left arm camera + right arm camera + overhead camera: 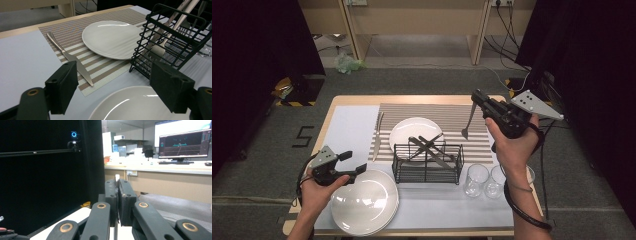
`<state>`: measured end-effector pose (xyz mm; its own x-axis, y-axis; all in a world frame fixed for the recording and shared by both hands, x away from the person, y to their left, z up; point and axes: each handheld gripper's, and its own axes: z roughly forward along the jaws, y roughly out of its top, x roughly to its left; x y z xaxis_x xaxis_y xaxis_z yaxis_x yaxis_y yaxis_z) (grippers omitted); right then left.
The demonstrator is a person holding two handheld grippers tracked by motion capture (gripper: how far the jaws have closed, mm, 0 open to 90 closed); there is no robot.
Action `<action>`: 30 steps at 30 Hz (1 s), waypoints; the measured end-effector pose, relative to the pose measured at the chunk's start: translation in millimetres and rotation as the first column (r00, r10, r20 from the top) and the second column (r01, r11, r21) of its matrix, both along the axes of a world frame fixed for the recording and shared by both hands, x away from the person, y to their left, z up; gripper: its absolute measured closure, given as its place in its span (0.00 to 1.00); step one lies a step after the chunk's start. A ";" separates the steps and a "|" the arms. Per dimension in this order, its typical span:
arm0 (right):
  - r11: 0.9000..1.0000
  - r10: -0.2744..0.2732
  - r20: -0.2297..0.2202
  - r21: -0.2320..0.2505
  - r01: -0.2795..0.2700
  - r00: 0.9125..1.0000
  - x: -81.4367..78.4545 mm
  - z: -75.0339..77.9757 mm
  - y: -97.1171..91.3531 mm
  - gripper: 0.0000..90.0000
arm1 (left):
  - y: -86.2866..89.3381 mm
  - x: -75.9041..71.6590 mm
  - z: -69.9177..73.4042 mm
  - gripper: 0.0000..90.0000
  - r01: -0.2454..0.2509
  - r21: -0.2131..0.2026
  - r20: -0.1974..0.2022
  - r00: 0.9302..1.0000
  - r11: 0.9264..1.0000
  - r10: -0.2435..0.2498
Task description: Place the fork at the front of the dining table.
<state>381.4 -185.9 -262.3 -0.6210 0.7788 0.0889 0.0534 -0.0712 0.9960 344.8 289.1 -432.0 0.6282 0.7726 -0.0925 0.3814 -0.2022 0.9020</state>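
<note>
**A:** High view has the right claw (475, 101) up over the striped mat (452, 112), clenched on a fork (468, 120) that hangs tines down, right of the small plate (414, 131).

**B:** Right gripper view just gets a sliver of handle (117, 178) poking above the pads. Left gripper view shows the left claw (120, 90) released, above the big plate (135, 105), knife (70, 58) and black rack (172, 37) ahead.

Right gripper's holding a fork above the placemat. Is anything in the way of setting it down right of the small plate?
Nothing visible. The right gripper holds the fork hanging tines-down over bare striped placemat, right of the small plate. The wire caddy and glasses sit nearer the person.
</note>
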 end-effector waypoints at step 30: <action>0.990 -0.126 -0.159 -0.076 0.115 0.979 40.8 -31.7 -12.9 0.97 | 2.8 0.7 -1.7 0.25 -0.008 -0.008 -0.006 1.000 1.000 0.008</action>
